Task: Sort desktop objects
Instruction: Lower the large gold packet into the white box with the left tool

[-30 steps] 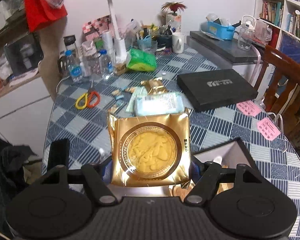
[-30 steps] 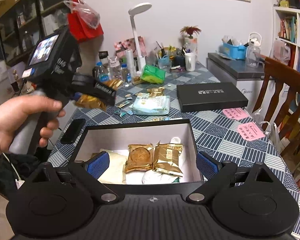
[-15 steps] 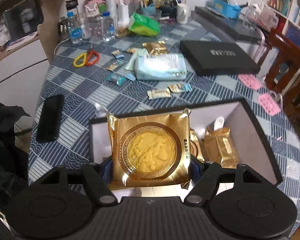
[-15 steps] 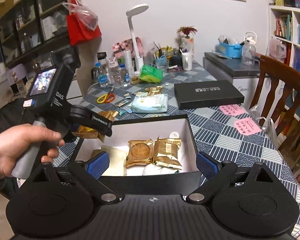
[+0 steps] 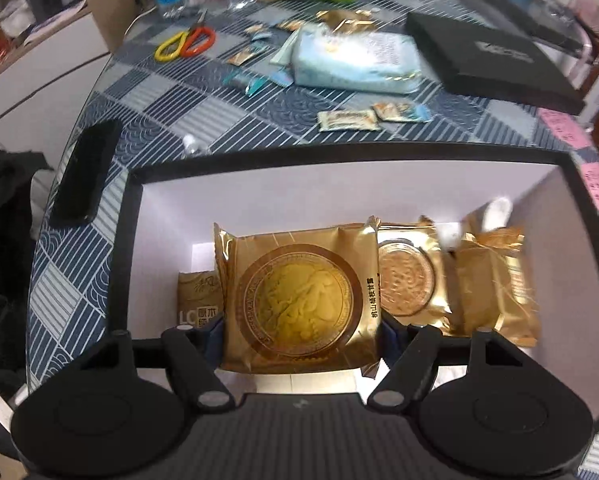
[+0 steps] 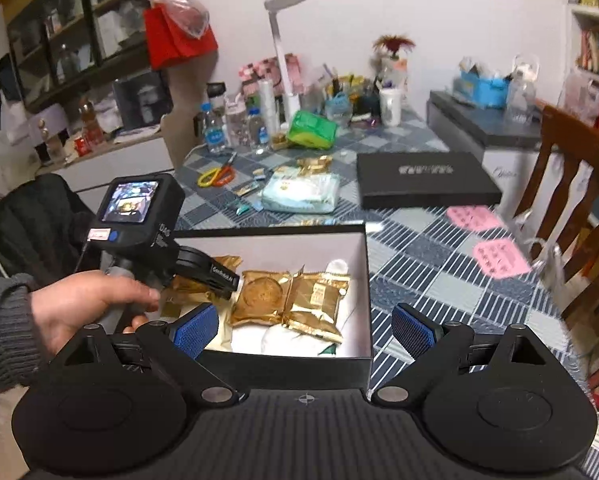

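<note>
The left gripper (image 5: 301, 330) pinches a gold mooncake packet (image 5: 299, 300) by both side edges and hangs it inside the black box (image 5: 339, 156), whose white walls rise around it. Down in that box lie two more gold packets: one with a round window (image 5: 409, 280) just to the right of the held packet, and a plain gold one (image 5: 495, 284) beyond it. A small tan pack (image 5: 197, 300) peeks out at the left, and something white (image 6: 283, 338) lies underneath. From the other side, the right gripper (image 6: 305, 330) hovers at the box's near wall with its blue pads (image 6: 413, 330) spread wide and nothing between them. Behind the box, on the checked tablecloth (image 5: 159, 104), rest a pale blue wipes pack (image 5: 355, 62), the box's black lid (image 5: 495, 64) and scissors (image 5: 187, 42).
</note>
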Demonstrator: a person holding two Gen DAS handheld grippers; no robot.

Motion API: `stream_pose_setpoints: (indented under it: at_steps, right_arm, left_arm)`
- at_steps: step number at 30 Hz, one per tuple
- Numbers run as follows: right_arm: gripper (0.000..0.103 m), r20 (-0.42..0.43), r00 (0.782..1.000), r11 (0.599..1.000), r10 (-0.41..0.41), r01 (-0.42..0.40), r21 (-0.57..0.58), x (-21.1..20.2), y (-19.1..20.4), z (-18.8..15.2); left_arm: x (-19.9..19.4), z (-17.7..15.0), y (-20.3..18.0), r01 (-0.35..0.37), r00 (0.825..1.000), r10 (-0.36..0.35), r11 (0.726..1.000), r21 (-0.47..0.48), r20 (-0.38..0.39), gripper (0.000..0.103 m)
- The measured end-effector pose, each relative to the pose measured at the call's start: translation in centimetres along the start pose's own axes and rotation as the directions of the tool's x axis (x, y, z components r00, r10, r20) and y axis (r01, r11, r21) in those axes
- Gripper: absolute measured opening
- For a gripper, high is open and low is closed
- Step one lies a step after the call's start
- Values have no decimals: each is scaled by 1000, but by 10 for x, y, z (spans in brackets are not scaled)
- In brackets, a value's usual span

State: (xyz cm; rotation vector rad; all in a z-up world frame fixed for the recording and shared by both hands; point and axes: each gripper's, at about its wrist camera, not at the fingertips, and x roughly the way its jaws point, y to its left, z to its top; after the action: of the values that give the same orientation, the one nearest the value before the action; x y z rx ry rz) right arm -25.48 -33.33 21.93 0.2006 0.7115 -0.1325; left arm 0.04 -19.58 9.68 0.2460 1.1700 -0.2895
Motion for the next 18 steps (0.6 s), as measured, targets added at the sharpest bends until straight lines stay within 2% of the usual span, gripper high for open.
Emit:
stream_pose_setpoints:
  at_steps: [5,18]
  right_arm:
    - [94,-14,1000,1000,14,-14,-16,8,-7,4]
    - [94,-45,997,997,61,-63,-41,21,1,14]
  left_arm:
    - [10,5,-1,-46,999,46,999,-4,-2,86]
    - [27,13,-1,-85,996,84,996,-10,-35,94]
